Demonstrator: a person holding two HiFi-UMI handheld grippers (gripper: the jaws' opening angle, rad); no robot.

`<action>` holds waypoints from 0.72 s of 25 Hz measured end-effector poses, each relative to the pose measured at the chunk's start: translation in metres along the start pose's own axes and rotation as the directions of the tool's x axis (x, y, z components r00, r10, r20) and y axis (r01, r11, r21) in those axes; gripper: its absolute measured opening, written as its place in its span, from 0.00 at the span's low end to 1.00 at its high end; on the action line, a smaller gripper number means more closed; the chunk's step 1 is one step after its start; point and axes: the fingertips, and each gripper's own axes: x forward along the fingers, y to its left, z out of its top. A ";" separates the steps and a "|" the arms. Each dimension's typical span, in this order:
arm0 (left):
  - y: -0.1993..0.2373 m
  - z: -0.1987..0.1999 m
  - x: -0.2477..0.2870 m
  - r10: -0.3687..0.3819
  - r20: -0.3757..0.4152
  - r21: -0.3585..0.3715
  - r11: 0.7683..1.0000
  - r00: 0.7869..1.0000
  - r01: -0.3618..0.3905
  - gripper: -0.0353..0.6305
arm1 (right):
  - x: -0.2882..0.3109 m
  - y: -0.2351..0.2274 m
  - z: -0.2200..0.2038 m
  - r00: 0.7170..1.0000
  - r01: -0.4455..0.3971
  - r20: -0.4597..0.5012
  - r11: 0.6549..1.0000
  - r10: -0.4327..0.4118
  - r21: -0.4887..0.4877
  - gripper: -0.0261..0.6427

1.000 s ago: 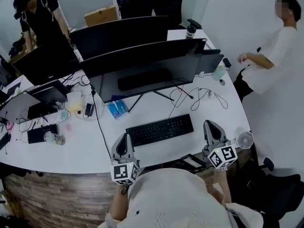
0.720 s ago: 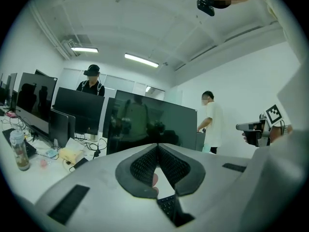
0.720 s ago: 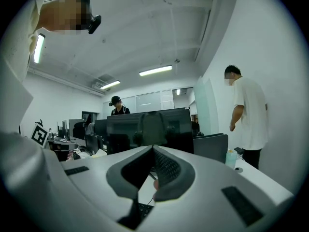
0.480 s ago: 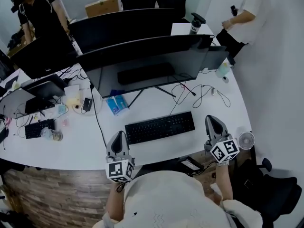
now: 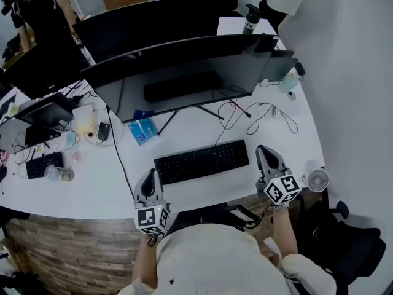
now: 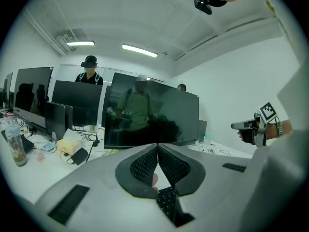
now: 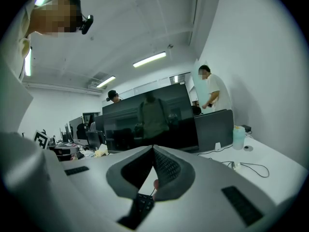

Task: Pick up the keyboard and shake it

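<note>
Both grippers have sunk toward the desk's near edge over the past second. The left gripper (image 5: 149,176) and right gripper (image 5: 263,151) now flank the keyboard (image 5: 201,161), each just beside one end, and neither appears to touch it. Both pairs of jaws are pressed together with nothing between them, so they likely must part before any lift. The keyboard lies flat and unlifted on the white desk (image 5: 92,195). Its long axis runs left to right, with the right end angled slightly away from the person. Behind it stands a dark monitor (image 5: 178,69).
</note>
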 end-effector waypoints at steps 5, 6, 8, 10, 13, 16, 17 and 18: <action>0.005 -0.020 0.010 0.014 -0.034 -0.017 1.000 0.999 -0.014 0.08 | 0.012 -0.008 -0.018 0.999 -0.008 -0.037 1.000 0.009 0.019 0.04; 0.007 -0.024 0.012 0.019 -0.041 -0.021 1.000 0.999 -0.020 0.08 | 0.015 -0.009 -0.022 0.999 -0.008 -0.045 1.000 0.009 0.024 0.04; 0.012 -0.031 0.015 0.032 -0.055 -0.031 0.999 0.998 -0.034 0.08 | 0.019 -0.010 -0.030 0.998 -0.008 -0.059 0.999 0.010 0.038 0.04; 0.017 -0.039 0.017 0.048 -0.066 -0.044 0.998 0.997 -0.051 0.08 | 0.023 -0.011 -0.038 0.997 -0.011 -0.074 0.999 0.015 0.048 0.04; 0.024 -0.052 0.021 0.060 -0.088 -0.061 0.996 0.994 -0.065 0.08 | 0.030 -0.013 -0.052 0.995 -0.013 -0.100 0.998 0.019 0.060 0.04; 0.027 -0.068 0.025 0.062 -0.125 -0.069 0.995 0.990 -0.071 0.08 | 0.036 -0.017 -0.066 0.992 -0.008 -0.124 0.996 0.019 0.089 0.04; 0.028 -0.073 0.025 0.064 -0.137 -0.071 0.995 0.988 -0.074 0.08 | 0.037 -0.019 -0.070 0.991 -0.005 -0.132 0.995 0.018 0.098 0.04; 0.029 -0.077 0.026 0.066 -0.148 -0.072 0.994 0.987 -0.078 0.08 | 0.039 -0.020 -0.074 0.990 0.000 -0.140 0.995 0.015 0.103 0.04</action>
